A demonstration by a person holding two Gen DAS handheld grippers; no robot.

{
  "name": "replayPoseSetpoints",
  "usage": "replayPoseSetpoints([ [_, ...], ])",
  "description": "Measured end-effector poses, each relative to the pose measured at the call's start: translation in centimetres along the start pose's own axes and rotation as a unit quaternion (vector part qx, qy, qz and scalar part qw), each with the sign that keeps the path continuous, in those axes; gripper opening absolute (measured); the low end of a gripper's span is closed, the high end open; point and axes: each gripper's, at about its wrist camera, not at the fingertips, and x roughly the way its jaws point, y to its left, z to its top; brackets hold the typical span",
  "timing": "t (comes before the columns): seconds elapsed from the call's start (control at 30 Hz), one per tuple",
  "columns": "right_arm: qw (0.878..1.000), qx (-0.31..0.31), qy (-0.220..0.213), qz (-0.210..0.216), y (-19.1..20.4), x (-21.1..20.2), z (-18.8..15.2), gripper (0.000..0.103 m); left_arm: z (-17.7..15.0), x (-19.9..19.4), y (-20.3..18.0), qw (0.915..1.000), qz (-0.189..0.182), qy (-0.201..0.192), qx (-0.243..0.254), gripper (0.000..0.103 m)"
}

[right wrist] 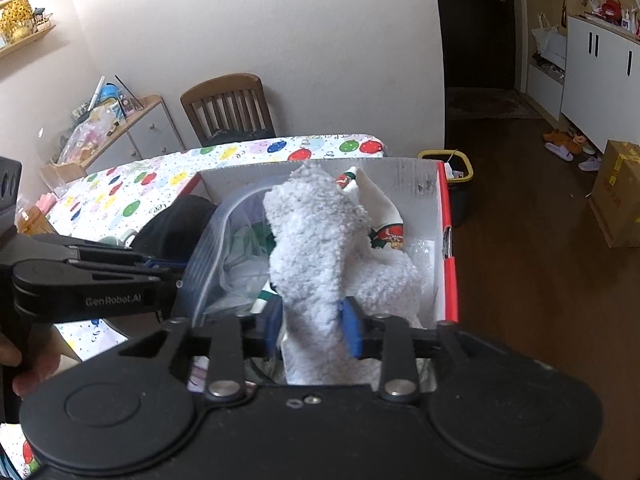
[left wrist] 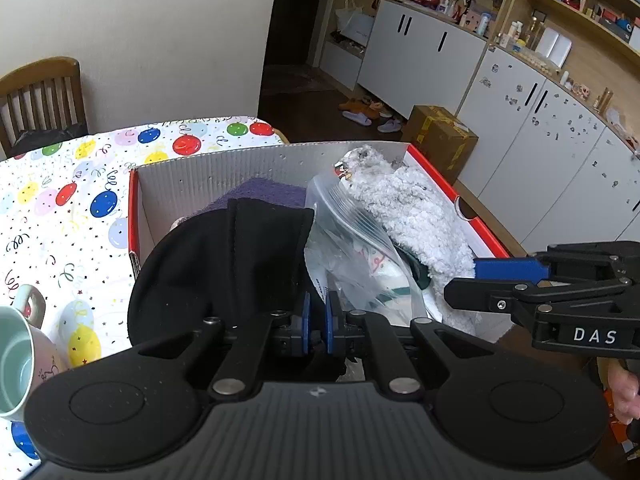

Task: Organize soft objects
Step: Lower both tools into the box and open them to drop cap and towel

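Observation:
A red-edged cardboard box [left wrist: 224,168] sits on the balloon-print table. My left gripper [left wrist: 318,322] is shut on a black cloth [left wrist: 224,256] that drapes over the box's near left side. A clear zip bag [left wrist: 352,248] with folded items lies in the middle, over a purple cloth [left wrist: 264,192]. A fluffy white sock [left wrist: 416,216] lies at the right. My right gripper [right wrist: 312,320] is shut on the fluffy white sock [right wrist: 316,232] above the box [right wrist: 400,176]. A patterned white cloth [right wrist: 380,208] lies behind it.
A pale green mug [left wrist: 16,364] stands on the tablecloth [left wrist: 60,208] at the near left. A wooden chair [right wrist: 228,108] stands behind the table. A brown carton [left wrist: 440,140] and white cabinets [left wrist: 540,152] stand on the floor to the right. A bin [right wrist: 456,168] stands behind the box.

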Motion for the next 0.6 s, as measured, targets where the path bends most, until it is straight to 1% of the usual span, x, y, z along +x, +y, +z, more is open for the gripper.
replayPoseSetpoints([
  [0.03,1.000,-0.001,-0.002,0.000,0.1,-0.1,0.0,0.039,-0.1,-0.1,0.0,1.0000,0.000,-0.001,0.001,0.014],
  [0.07,1.000,-0.001,-0.003,0.001,0.1,-0.2,0.0,0.040,0.1,0.0,-0.2,1.0000,0.001,-0.002,0.003,0.020],
  [0.1,1.000,-0.001,-0.005,0.001,0.2,-0.4,0.0,0.042,0.0,-0.1,-0.2,1.0000,0.000,-0.002,0.004,0.029],
  [0.13,1.000,-0.001,-0.007,0.002,0.2,-0.5,0.0,0.044,-0.1,-0.3,-0.3,1.0000,0.000,-0.003,0.006,0.034],
  [0.2,1.000,-0.002,-0.011,0.002,0.4,-0.8,0.0,0.048,-0.2,-0.7,-0.5,0.9999,0.002,-0.007,0.010,0.064],
  [0.23,1.000,-0.003,-0.013,0.002,0.4,-1.0,0.0,0.049,-0.3,-0.9,-0.5,0.9999,0.001,-0.010,0.010,0.068],
  [0.3,1.000,-0.003,-0.016,0.004,0.5,-1.3,0.0,0.054,-0.6,-1.4,-0.5,0.9997,0.001,-0.019,0.013,0.068],
  [0.43,1.000,-0.003,-0.025,0.008,0.7,-2.1,0.0,0.059,-0.9,-2.6,-0.6,0.9994,-0.002,-0.028,0.018,0.071],
  [0.5,0.999,-0.001,-0.031,0.008,0.8,-2.5,-0.1,0.063,-1.0,-3.2,-0.5,0.9992,-0.007,-0.035,0.018,0.076],
  [0.57,0.999,0.001,-0.037,0.008,1.0,-3.1,-0.2,0.064,-1.2,-3.9,-0.5,0.9990,-0.007,-0.041,0.018,0.081],
  [0.6,0.999,0.001,-0.040,0.007,1.0,-3.3,-0.2,0.068,-1.3,-4.3,-0.4,0.9988,-0.006,-0.045,0.019,0.082],
])
